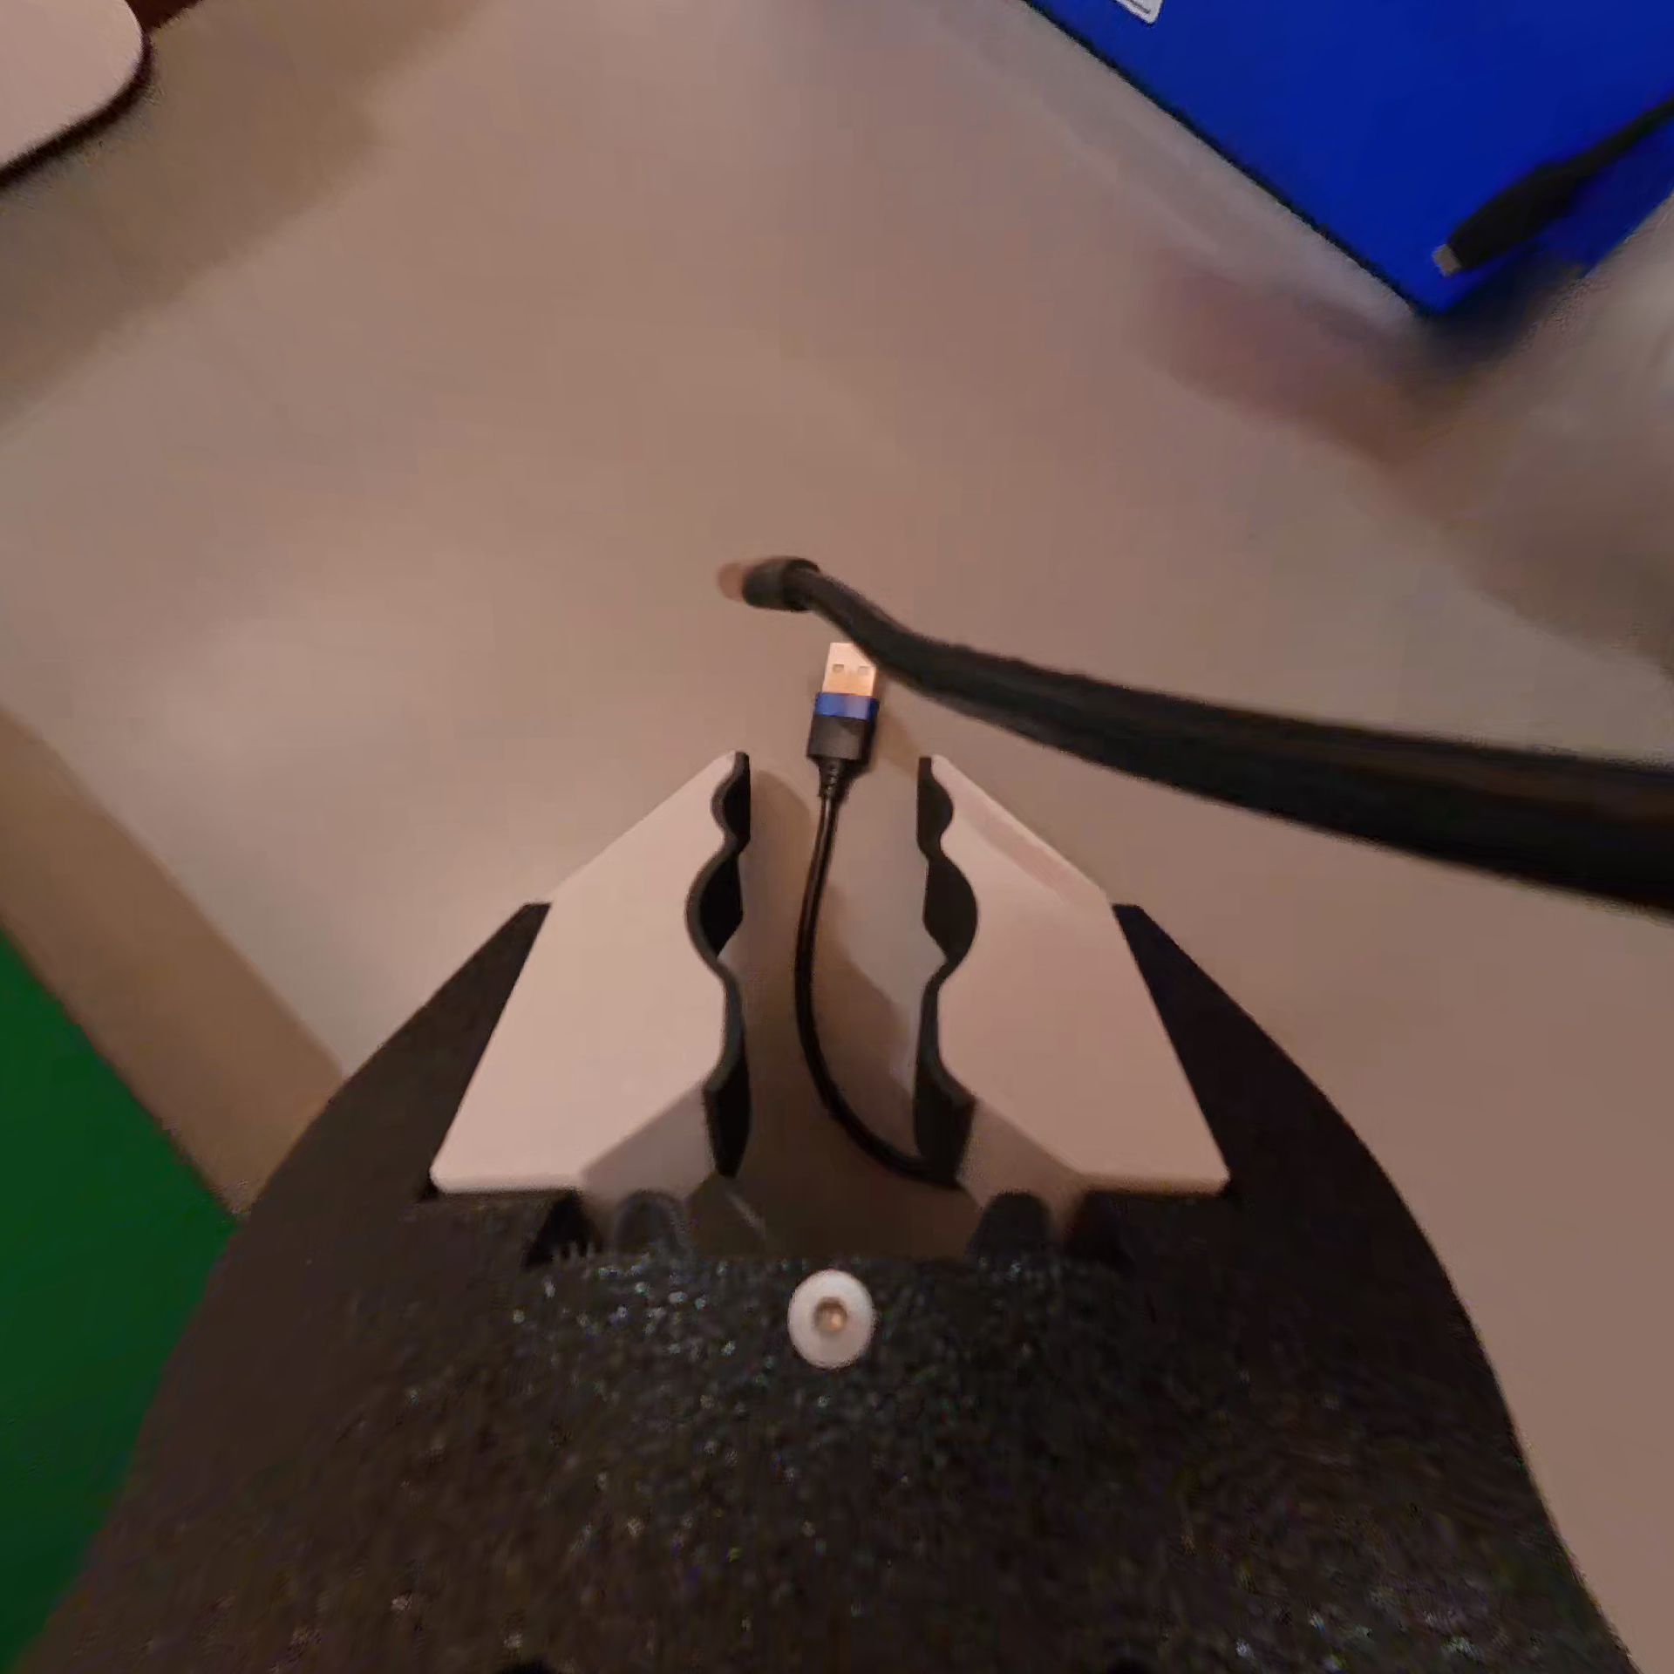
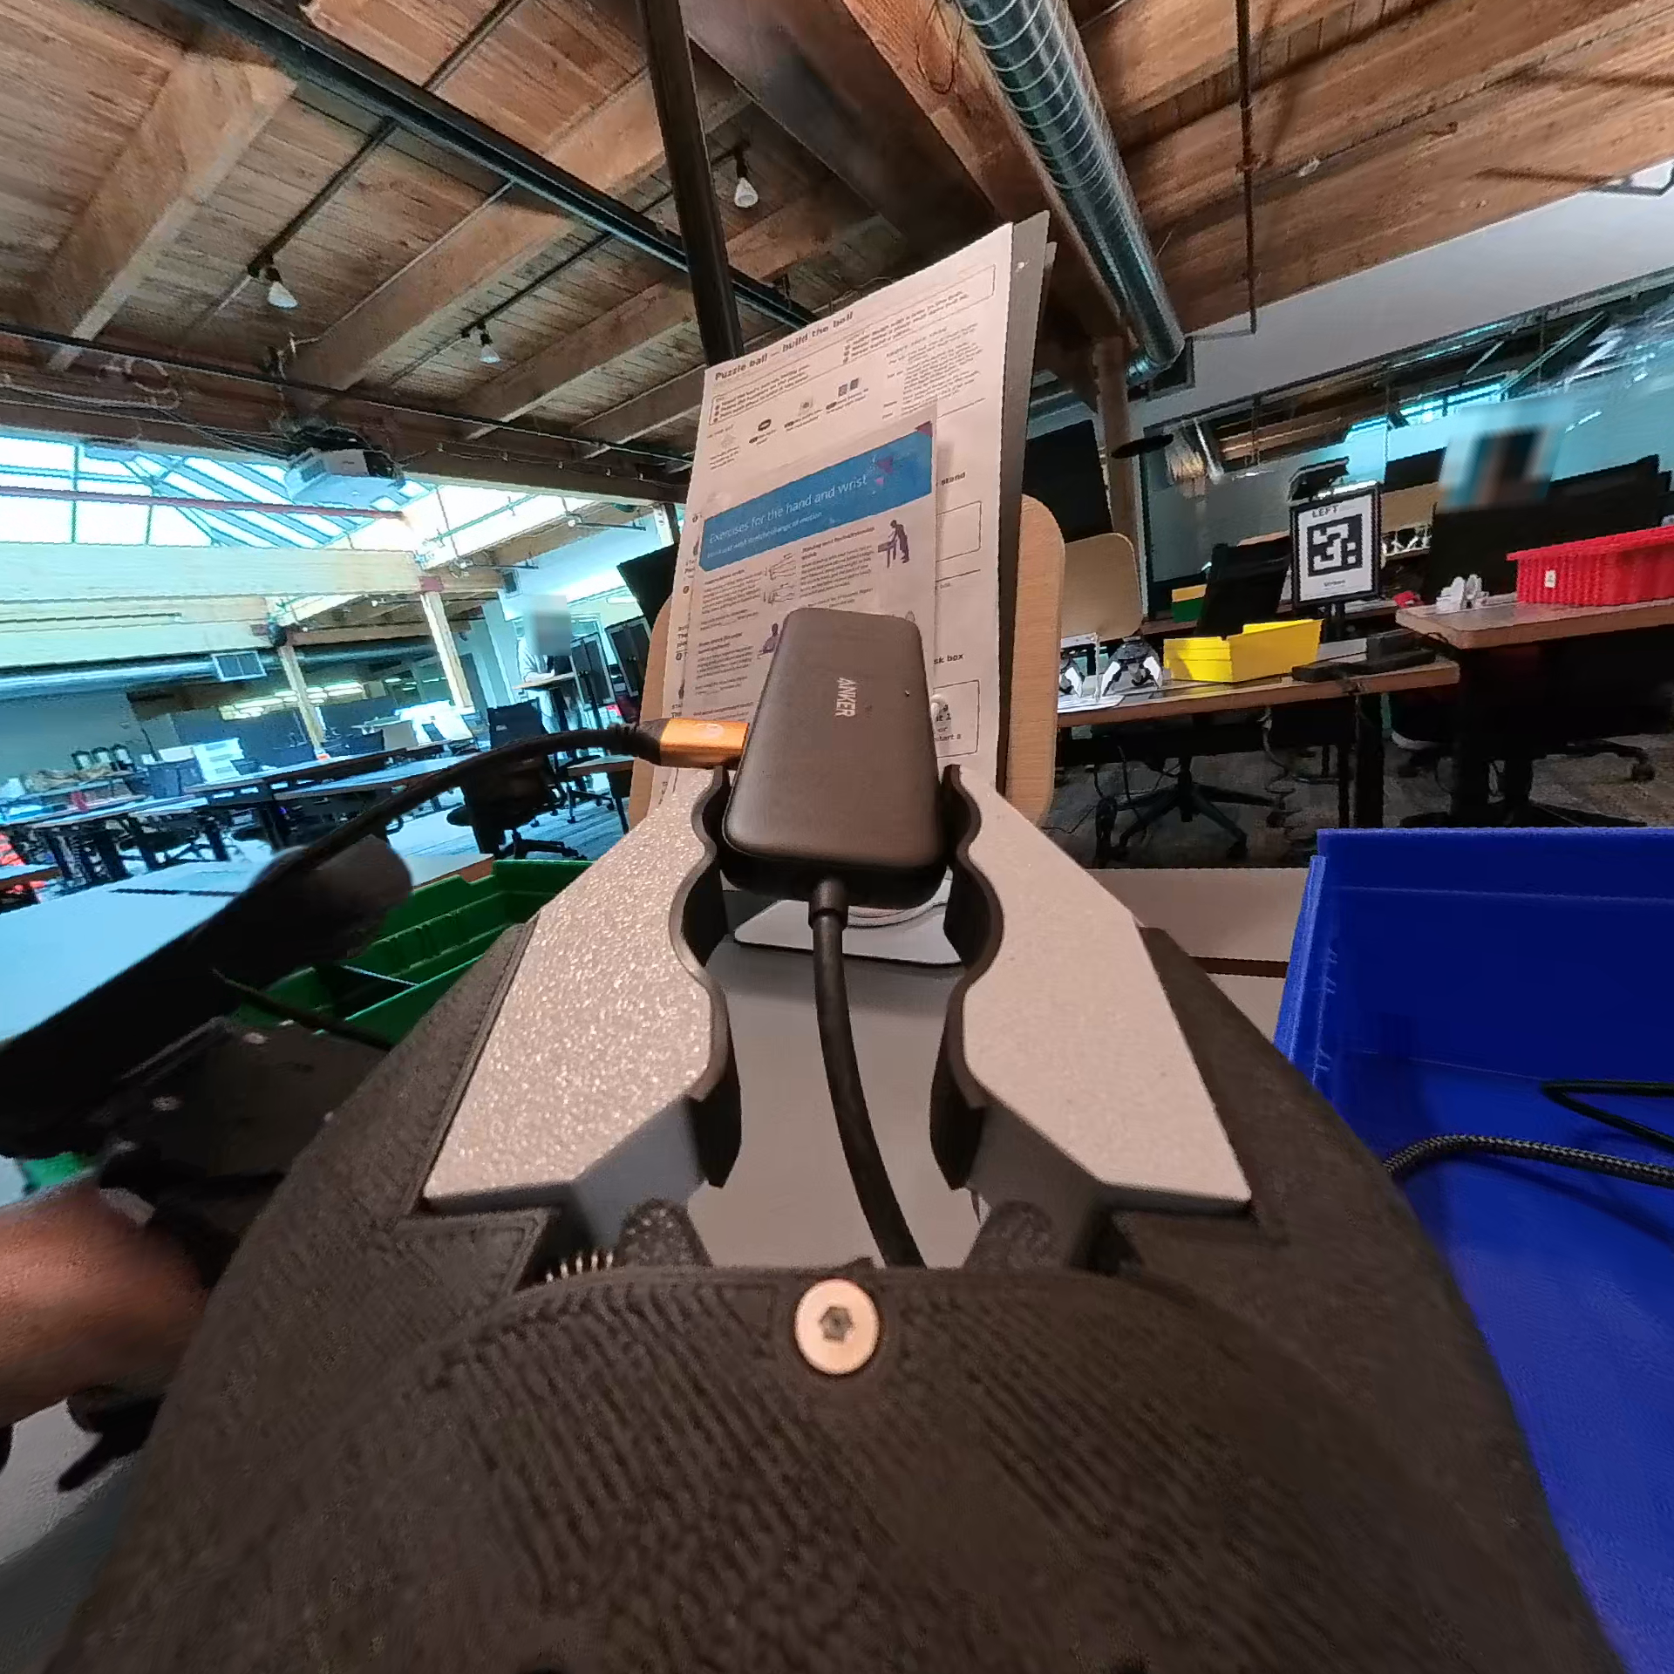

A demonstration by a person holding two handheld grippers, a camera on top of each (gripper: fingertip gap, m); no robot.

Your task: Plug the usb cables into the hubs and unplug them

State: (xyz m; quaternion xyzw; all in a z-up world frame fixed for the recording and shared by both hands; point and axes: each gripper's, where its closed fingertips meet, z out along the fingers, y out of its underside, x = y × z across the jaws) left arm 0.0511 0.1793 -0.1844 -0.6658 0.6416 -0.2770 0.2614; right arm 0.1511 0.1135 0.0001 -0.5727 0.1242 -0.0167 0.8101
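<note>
In the left wrist view my left gripper (image 1: 833, 765) is open, low over the beige table (image 1: 453, 453). A thin black USB cable (image 1: 811, 951) lies between its fingers. The cable's silver plug with a blue band (image 1: 847, 697) lies just past the fingertips. A thicker black cable (image 1: 1223, 734) crosses above from the right. In the right wrist view my right gripper (image 2: 833, 815) is shut on a dark grey hub (image 2: 829, 734), held up off the table. An orange-collared plug (image 2: 702, 738) sits in the hub's left side. The hub's own cord (image 2: 847, 1042) hangs down between the fingers.
A blue bin (image 2: 1495, 996) with braided cables stands at the right; it also shows in the left wrist view (image 1: 1404, 118) with a black connector (image 1: 1495, 231) on it. A green bin (image 2: 435, 933) is at the left. A sheet stand (image 2: 861, 507) rises behind the hub.
</note>
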